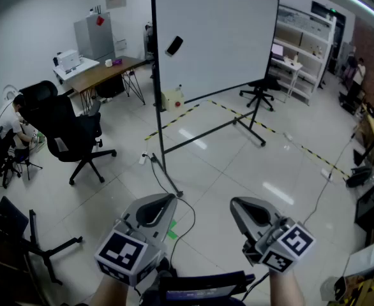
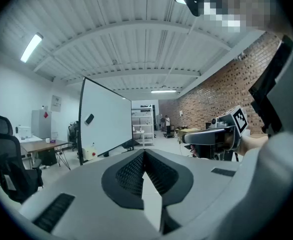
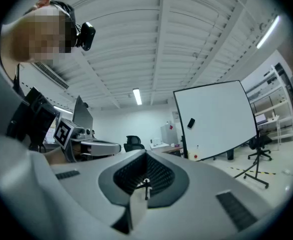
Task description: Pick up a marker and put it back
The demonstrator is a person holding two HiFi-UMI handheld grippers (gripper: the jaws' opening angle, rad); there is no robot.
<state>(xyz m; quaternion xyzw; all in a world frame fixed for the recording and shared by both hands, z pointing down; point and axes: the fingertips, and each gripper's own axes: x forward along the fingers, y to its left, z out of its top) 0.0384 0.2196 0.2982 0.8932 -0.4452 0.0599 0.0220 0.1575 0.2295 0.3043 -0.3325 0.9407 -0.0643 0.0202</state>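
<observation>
Left claw (image 1: 168,199) shut, right claw (image 1: 234,203) shut

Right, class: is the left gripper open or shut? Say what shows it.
Shut. The left gripper shows its two jaw tips touching in its own view, with nothing held between them.

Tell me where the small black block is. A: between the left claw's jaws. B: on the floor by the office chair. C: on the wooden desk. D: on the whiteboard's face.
D: the small black block is stuck to the whiteboard, near its left edge.
</observation>
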